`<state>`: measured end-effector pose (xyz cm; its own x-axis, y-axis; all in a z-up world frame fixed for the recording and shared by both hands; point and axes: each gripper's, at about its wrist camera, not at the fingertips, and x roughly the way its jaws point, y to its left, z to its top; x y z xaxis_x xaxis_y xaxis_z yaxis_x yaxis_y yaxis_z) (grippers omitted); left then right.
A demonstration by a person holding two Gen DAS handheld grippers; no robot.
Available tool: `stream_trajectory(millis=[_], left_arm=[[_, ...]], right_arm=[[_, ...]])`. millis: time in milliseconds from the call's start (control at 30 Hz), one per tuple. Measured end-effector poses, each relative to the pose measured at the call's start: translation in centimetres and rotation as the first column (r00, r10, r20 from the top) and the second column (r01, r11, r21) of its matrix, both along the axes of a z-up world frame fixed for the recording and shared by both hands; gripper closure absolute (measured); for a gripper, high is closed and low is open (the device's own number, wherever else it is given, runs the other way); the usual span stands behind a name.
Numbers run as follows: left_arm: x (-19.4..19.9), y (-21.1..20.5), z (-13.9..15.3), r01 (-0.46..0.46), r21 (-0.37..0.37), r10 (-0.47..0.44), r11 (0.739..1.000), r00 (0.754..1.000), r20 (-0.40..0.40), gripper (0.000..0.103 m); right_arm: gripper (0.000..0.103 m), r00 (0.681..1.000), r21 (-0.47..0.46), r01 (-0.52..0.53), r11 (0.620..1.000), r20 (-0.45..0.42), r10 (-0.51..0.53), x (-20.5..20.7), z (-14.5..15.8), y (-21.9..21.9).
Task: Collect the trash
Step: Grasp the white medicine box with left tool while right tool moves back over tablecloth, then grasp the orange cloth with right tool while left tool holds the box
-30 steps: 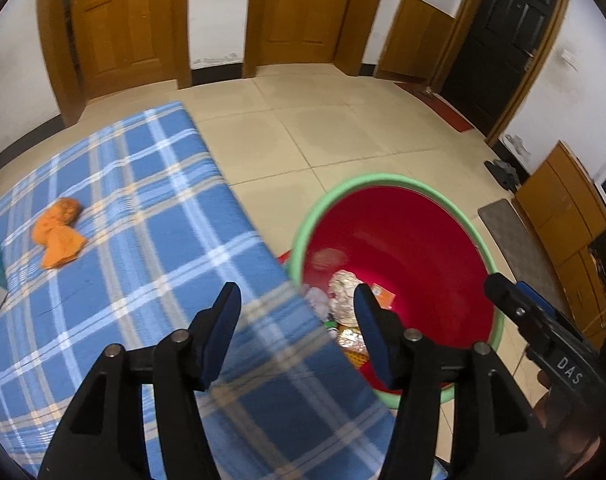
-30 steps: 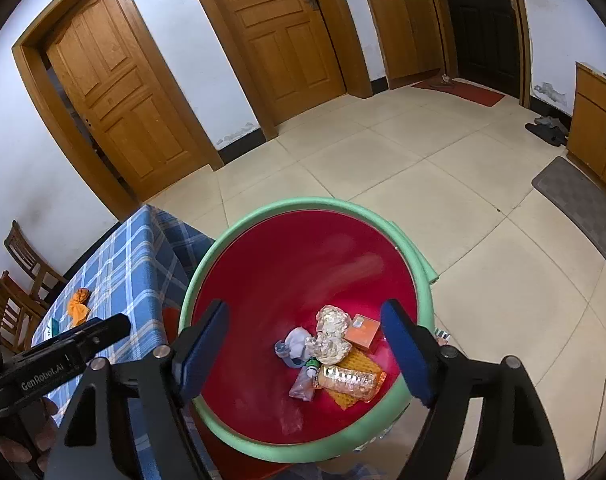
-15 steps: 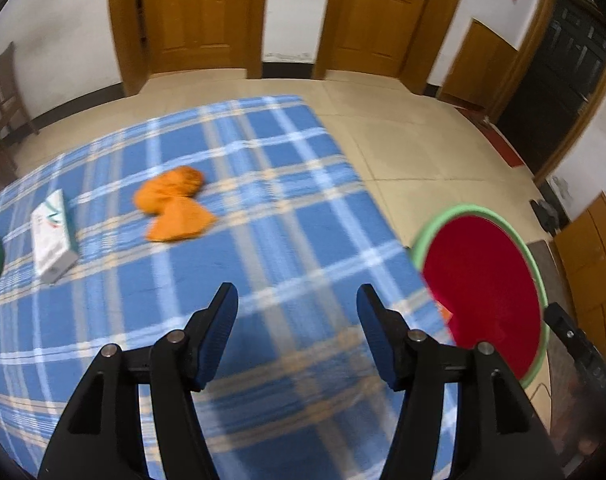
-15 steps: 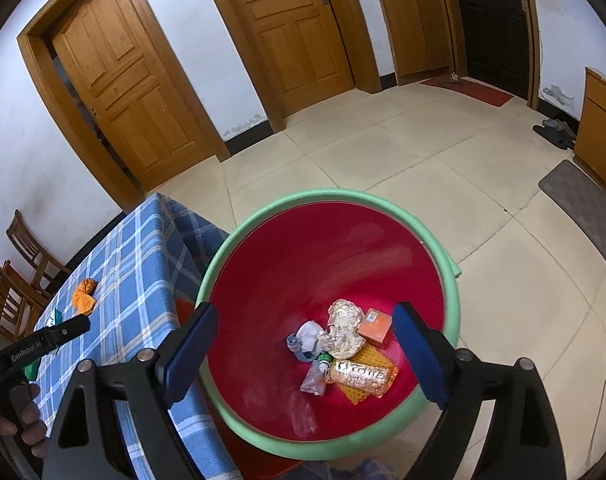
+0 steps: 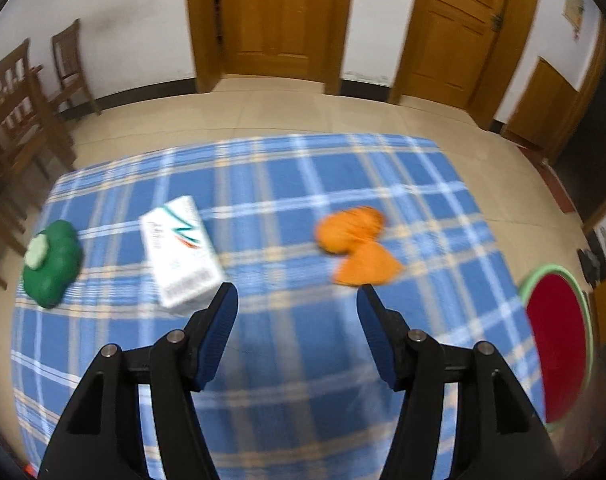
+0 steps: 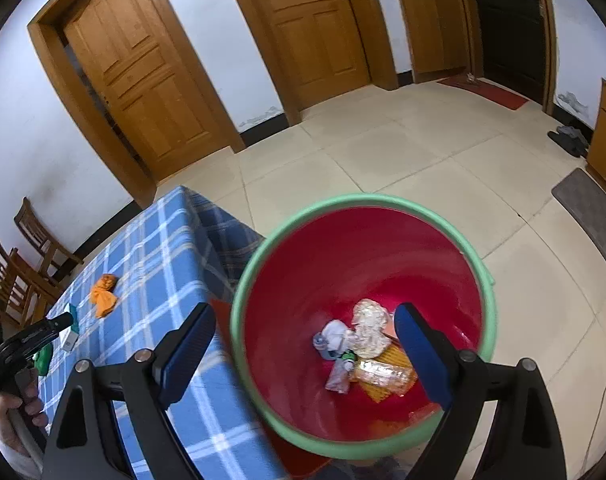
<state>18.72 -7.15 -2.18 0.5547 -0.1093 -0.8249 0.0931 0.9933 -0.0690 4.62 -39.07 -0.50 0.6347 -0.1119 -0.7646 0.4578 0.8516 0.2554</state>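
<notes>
Blue plaid cloth covers the table (image 5: 303,360) in a tiled room with wooden doors, and the red bin with the green rim (image 6: 259,380) stands on the floor hard against the table's end, so you can drop things in without carrying them far. Your left gripper (image 5: 297,300) hangs over the cloth, jaws partly spread and empty, with only plaid between them. Beyond its tips lie three pieces waiting to be collected: the orange scrap (image 5: 357,246) just past the right-hand finger, the white carton (image 5: 181,250) just past the left-hand one, and the green lump (image 5: 51,262) further out near the table's edge. With the tips facing the gap between carton and scrap, I judge either could be your next pick; the scrap sits nearer the bin. Your right gripper (image 6: 303,356) is held above the bin's mouth, jaws wide and holding nothing, with wrappers and crumpled foil (image 6: 369,328) lying at the bottom beneath it. That placement suits a release into the bin. Nothing is gripped at present, so the table is what remains to clear.
</notes>
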Motion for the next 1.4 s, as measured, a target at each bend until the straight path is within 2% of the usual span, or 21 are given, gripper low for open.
stream_trajectory(millis=[267,567,1000,1133,1400], left_arm=[[2.6,4.9,-1.7,-0.105,-0.027,0.104,0.994,0.994,-0.026,0.041],[4.7,7.5,-3.8,-0.148,-0.069,0.145,0.987,0.988,-0.050,0.041],[5.1,8.4,-4.9,-0.174,-0.067,0.176,0.982,0.984,0.019,0.041],[5.0,8.5,-5.1,-0.165,-0.067,0.168,0.984,0.985,0.039,0.041],[4.4,9.0,-5.2,-0.147,-0.076,0.152,0.986,0.987,0.060,0.042]], right_arm=[[0.009,0.998,0.007,-0.068,0.998,-0.005,0.068,3.0,1.3,3.3],[0.009,0.985,-0.025,-0.170,0.985,-0.024,0.169,7.9,1.2,8.1],[0.009,0.933,-0.067,-0.358,0.931,-0.057,0.355,15.5,-2.4,16.8],[0.009,0.924,-0.099,-0.381,0.919,-0.083,0.374,17.1,-3.7,18.7],[0.009,0.903,-0.113,-0.429,0.896,-0.081,0.422,19.6,-5.1,21.9]])
